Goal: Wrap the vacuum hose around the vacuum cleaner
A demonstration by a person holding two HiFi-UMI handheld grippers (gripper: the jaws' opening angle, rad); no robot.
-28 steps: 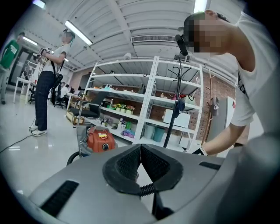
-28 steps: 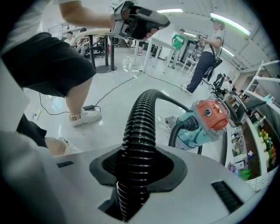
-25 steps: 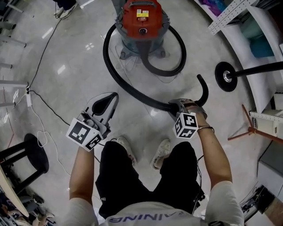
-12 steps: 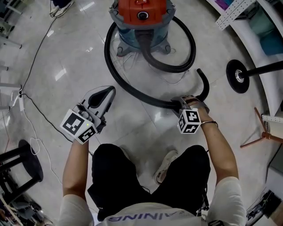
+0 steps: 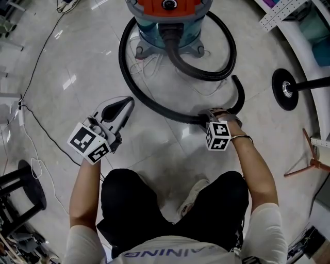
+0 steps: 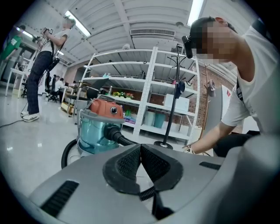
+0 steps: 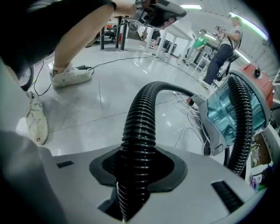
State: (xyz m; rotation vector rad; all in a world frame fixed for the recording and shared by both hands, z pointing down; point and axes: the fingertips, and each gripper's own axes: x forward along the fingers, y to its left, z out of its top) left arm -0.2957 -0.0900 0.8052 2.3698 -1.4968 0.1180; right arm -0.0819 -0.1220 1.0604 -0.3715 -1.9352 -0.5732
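The vacuum cleaner (image 5: pixel 167 20), orange on top with a teal body, stands on the floor ahead of me. Its black ribbed hose (image 5: pixel 154 105) leaves the front port, loops to the right, passes behind the body and sweeps down the left side to my right gripper (image 5: pixel 209 117). That gripper is shut on the hose near its free end, which curls up to the right (image 5: pixel 240 98). In the right gripper view the hose (image 7: pixel 140 131) rises from between the jaws (image 7: pixel 135 170) towards the vacuum (image 7: pixel 236 109). My left gripper (image 5: pixel 121 105) hangs shut and empty (image 6: pixel 140 151), pointing at the vacuum (image 6: pixel 98 127).
A white power cord (image 5: pixel 149 67) lies tangled by the vacuum's wheels. A thin black cable (image 5: pixel 41 67) runs along the floor at left, near a black stool (image 5: pixel 20 191). A round stand base (image 5: pixel 286 88) and white shelving (image 5: pixel 289 15) are at right. Another person (image 6: pixel 41 65) stands far off.
I have stepped towards the vacuum, so it sits closer and higher in the head view. Both grippers came forward, the right one still carrying the hose, whose loops have widened.
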